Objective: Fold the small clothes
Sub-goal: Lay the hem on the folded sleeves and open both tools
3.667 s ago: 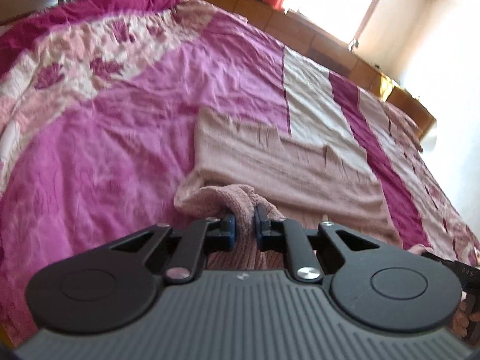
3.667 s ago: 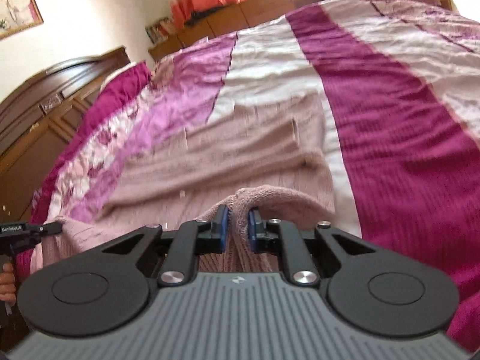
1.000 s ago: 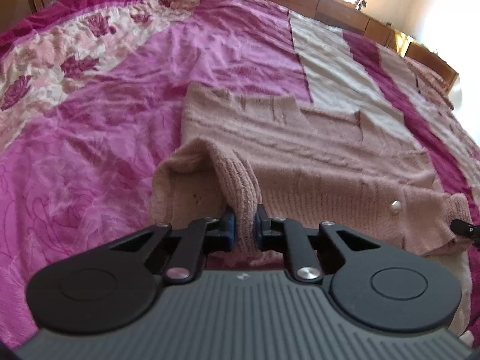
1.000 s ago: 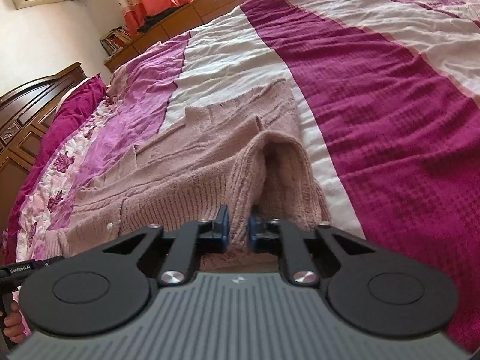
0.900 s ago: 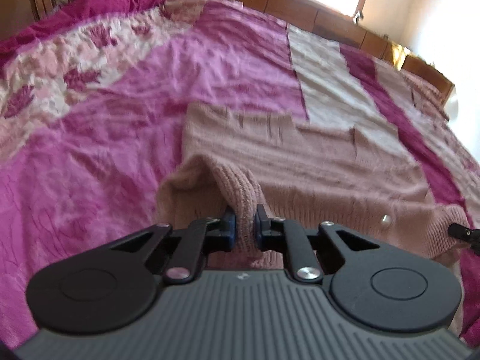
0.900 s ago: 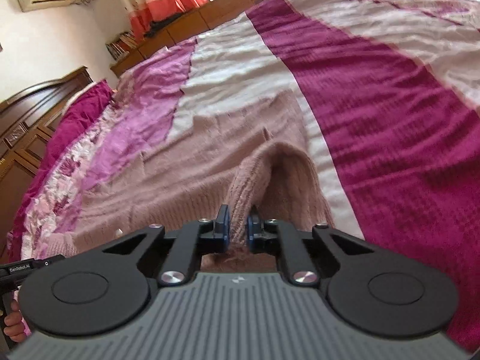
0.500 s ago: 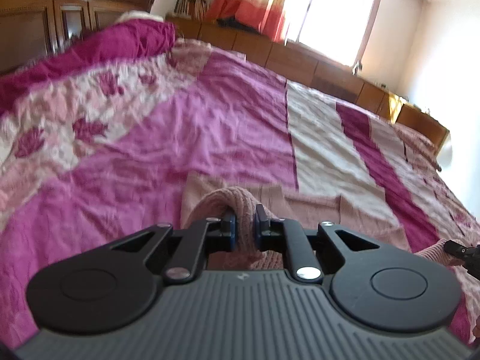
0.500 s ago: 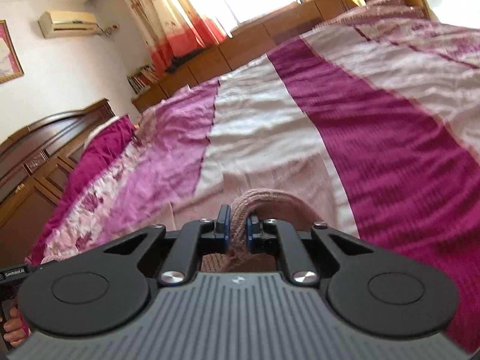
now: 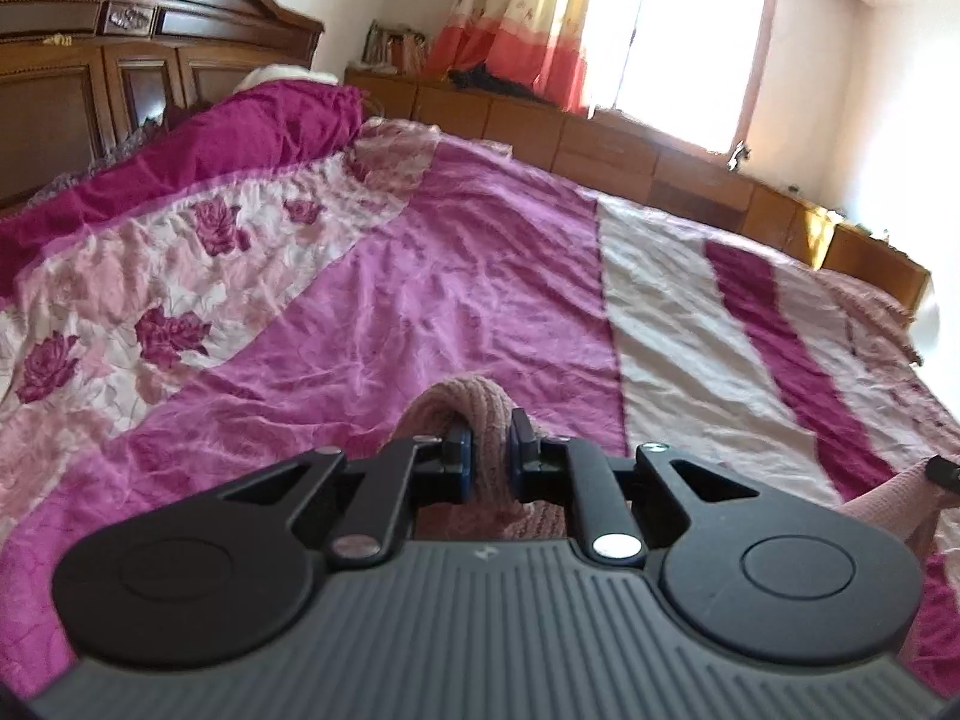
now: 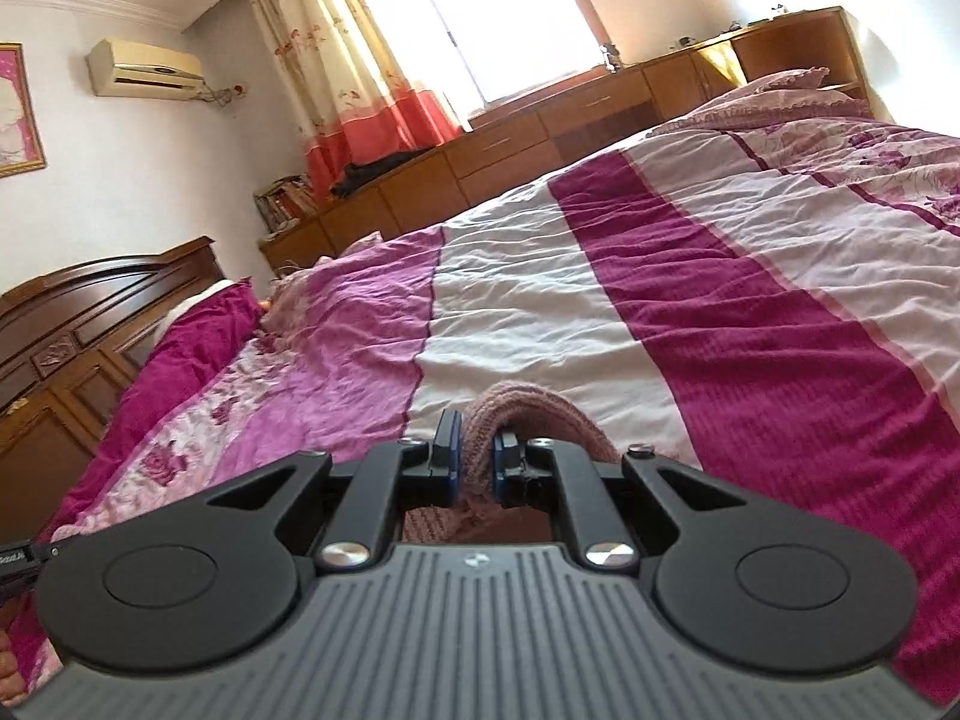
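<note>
A dusty-pink knitted cardigan (image 9: pixel 480 414) is pinched in both grippers and lifted off the bed. My left gripper (image 9: pixel 487 459) is shut on a fold of its knit. My right gripper (image 10: pixel 474 462) is shut on another fold of the cardigan (image 10: pixel 528 411). Most of the garment hangs below the grippers and is hidden by them. A pink part of it (image 9: pixel 888 498) shows at the right edge of the left wrist view, beside the tip of the other gripper (image 9: pixel 945 471).
The bed carries a magenta, pink and white striped cover (image 9: pixel 492 276) (image 10: pixel 690 312) with rose print at the left. A dark wooden headboard (image 9: pixel 90 78) stands at the left. Low wooden cabinets (image 10: pixel 540 138) run under the window on the far side.
Both grippers have risen with the cardigan in them and tilted up. The garment, spread flat on the bed a second ago, has dropped out of sight below the grippers.
</note>
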A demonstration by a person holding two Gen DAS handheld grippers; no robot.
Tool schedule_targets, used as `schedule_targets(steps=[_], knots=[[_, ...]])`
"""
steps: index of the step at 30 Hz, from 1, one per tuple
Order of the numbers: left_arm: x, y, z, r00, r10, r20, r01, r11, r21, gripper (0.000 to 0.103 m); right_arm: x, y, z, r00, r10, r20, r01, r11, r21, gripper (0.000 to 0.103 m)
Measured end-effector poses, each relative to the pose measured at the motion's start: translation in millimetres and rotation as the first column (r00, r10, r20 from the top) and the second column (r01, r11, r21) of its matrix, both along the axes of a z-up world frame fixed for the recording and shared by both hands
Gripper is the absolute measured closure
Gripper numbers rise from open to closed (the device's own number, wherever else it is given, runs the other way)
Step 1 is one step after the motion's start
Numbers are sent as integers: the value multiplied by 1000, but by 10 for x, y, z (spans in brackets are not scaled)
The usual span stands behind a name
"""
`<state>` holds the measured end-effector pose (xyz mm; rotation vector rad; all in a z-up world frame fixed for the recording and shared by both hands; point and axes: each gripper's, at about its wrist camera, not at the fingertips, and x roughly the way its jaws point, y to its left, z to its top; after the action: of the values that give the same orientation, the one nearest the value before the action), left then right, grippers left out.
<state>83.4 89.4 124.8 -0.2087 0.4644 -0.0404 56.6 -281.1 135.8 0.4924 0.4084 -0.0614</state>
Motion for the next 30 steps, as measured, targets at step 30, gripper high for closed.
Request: schedule_targets(steps=[30], knots=[[224,-97,-585,970,-155,-187,206,933,294,61,342,-27,-801,971,35,-237,-64,991,-119,52]])
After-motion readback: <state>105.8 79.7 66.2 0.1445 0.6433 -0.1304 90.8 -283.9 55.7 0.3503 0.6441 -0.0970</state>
